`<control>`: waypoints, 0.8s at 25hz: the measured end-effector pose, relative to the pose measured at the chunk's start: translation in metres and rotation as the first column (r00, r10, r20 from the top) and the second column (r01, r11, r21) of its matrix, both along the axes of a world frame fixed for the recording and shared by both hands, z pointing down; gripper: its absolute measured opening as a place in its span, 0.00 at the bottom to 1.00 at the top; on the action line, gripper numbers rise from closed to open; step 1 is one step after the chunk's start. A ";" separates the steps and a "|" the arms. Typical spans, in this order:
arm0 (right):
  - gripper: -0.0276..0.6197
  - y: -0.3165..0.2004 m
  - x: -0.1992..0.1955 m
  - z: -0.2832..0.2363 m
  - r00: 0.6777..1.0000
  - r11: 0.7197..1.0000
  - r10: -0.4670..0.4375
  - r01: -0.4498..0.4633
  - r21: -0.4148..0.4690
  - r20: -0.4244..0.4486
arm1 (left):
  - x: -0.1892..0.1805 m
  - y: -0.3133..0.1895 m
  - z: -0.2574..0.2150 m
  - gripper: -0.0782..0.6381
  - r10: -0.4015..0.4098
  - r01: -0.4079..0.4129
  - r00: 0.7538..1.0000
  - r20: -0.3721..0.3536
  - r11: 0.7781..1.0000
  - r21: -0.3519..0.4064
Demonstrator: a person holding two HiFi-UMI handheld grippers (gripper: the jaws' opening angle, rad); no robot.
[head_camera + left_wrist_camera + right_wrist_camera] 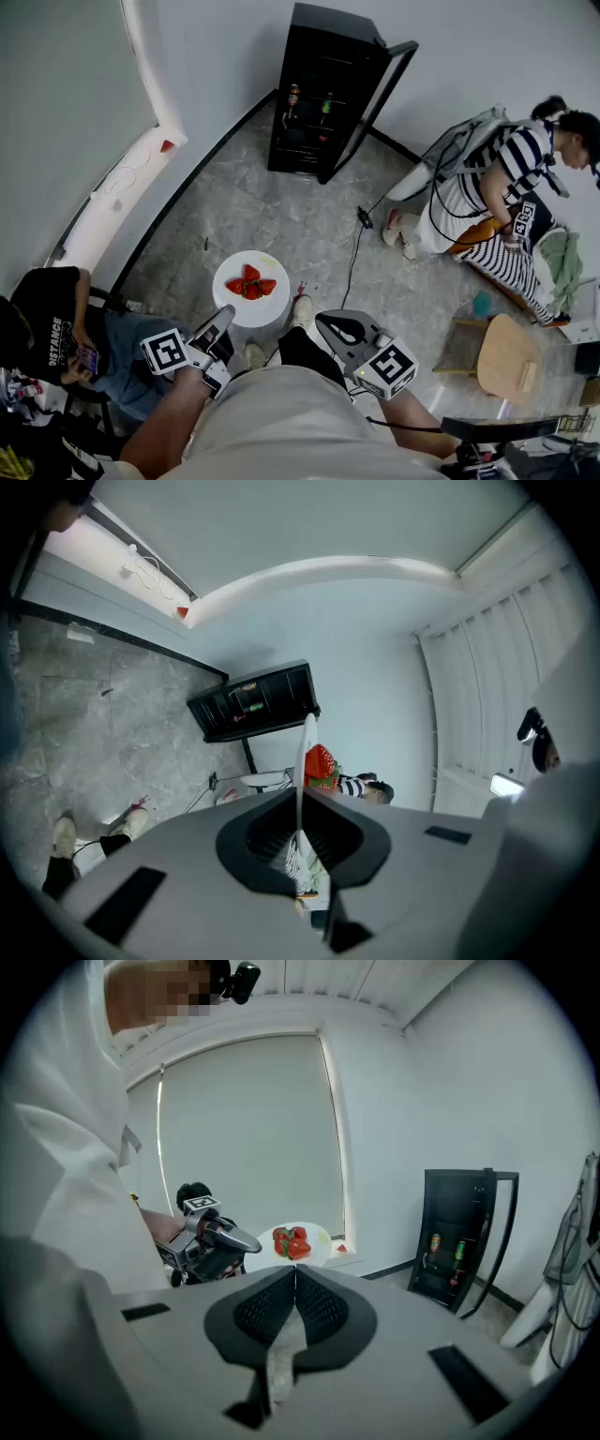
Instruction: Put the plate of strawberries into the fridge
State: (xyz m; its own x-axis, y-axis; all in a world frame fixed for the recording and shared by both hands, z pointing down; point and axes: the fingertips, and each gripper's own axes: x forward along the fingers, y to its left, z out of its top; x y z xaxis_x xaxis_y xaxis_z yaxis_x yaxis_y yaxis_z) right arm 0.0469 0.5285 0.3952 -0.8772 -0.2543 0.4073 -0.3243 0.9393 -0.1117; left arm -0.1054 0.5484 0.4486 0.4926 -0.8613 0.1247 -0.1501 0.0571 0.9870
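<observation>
A white plate (246, 302) carrying a few red strawberries (251, 284) hangs above the grey floor, level, in front of me. My left gripper (223, 321) is shut on the plate's near rim. In the left gripper view the plate (305, 752) shows edge-on between the jaws, with strawberries (321, 765) beyond it. My right gripper (339, 328) is shut with nothing in it, to the right of the plate and apart from it. Its own view shows the jaws (295, 1283) pressed together and the plate (314, 1238) ahead on the left. The black fridge (328, 89) stands by the far wall with its door (370, 108) swung open to the right.
Bottles (293, 98) stand on a fridge shelf. A person in a striped shirt (511, 183) crouches at the right. A wooden chair (506, 356) stands near my right side. Another person (56, 323) sits at the left. A black cable (354, 253) runs across the floor.
</observation>
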 end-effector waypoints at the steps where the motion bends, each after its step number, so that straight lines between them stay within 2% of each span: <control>1: 0.07 -0.009 0.009 0.003 1.000 1.000 -0.001 0.001 0.002 0.002 | 0.006 -0.009 0.006 0.14 0.015 -0.015 0.998 0.053 1.000 0.002; 3: 0.07 -0.029 0.025 0.008 1.000 1.000 -0.001 0.001 0.001 0.007 | 0.021 -0.028 0.013 0.14 0.028 -0.028 0.995 0.097 1.000 0.000; 5: 0.07 -0.051 0.039 0.011 1.000 1.000 0.003 -0.003 -0.005 0.014 | 0.039 -0.052 0.012 0.14 0.018 -0.018 0.999 0.050 1.000 -0.007; 6: 0.07 -0.063 0.044 0.010 1.000 1.000 0.006 -0.006 -0.006 0.020 | 0.044 -0.064 0.011 0.14 0.021 -0.020 0.999 0.051 1.000 -0.009; 8: 0.07 -0.090 0.051 0.009 0.999 1.000 0.014 -0.014 -0.006 0.029 | 0.049 -0.090 0.013 0.14 0.044 -0.043 0.993 0.110 0.999 -0.009; 10: 0.07 -0.120 0.059 0.011 0.999 1.000 0.025 -0.024 -0.017 0.035 | 0.054 -0.120 0.015 0.14 0.054 -0.053 0.990 0.134 0.999 -0.013; 12: 0.07 -0.149 0.065 0.015 0.999 0.999 0.032 -0.031 -0.031 0.038 | 0.060 -0.150 0.016 0.14 0.054 -0.052 0.991 0.120 0.999 -0.016; 15: 0.07 -0.183 0.063 0.015 1.000 1.000 0.014 -0.014 -0.028 0.019 | 0.065 -0.190 0.010 0.14 0.045 -0.044 0.997 0.060 0.999 -0.022; 18: 0.07 -0.211 0.066 0.012 1.000 1.000 -0.015 0.016 -0.021 0.020 | 0.069 -0.229 0.010 0.14 0.067 -0.065 0.993 0.099 0.998 -0.018; 20: 0.08 -0.230 0.076 0.013 0.999 1.000 -0.022 0.023 -0.016 0.030 | 0.079 -0.256 0.010 0.14 0.067 -0.066 0.994 0.083 0.998 -0.014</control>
State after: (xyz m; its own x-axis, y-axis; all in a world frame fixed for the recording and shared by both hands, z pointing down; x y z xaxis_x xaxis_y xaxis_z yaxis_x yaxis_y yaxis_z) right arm 0.1229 0.2986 0.4085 -0.8944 -0.2279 0.3848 -0.2995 0.9442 -0.1369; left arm -0.0268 0.2922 0.4583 0.5361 -0.8254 0.1770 -0.2357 0.0549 0.9703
